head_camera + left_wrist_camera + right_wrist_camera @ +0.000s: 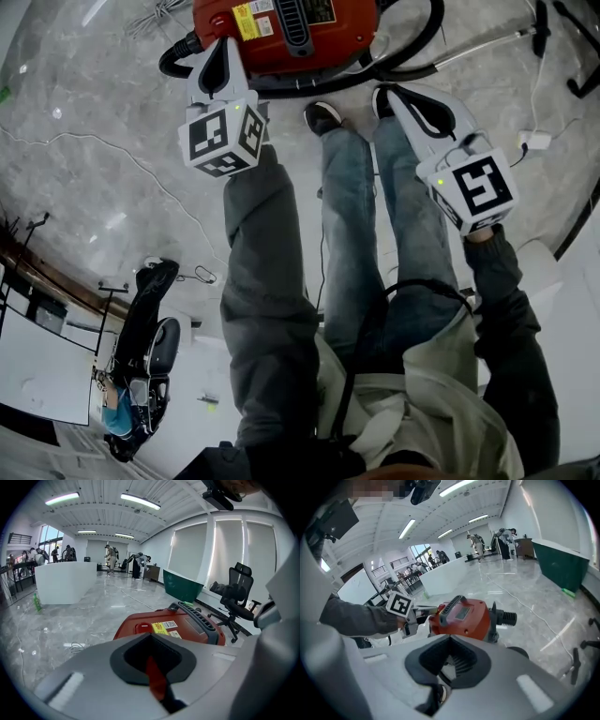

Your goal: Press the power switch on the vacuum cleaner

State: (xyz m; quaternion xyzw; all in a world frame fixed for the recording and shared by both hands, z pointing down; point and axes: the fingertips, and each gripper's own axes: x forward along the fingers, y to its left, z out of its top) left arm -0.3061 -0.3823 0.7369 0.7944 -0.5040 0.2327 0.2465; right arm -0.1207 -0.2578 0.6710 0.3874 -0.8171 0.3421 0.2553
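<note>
Grey sleeves [267,281] end in my left gripper [217,58] and right gripper [398,98], jaws pressed together, empty. Just beyond, the red vacuum cleaner [300,37] sits on polished floor [94,112]. A glancing push could slip off its round button [139,627], probably the switch, or roll the canister.

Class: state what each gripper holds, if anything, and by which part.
Nothing. Left gripper and right gripper are both shut and empty; the red plastic vacuum cleaner is ungripped.
</note>
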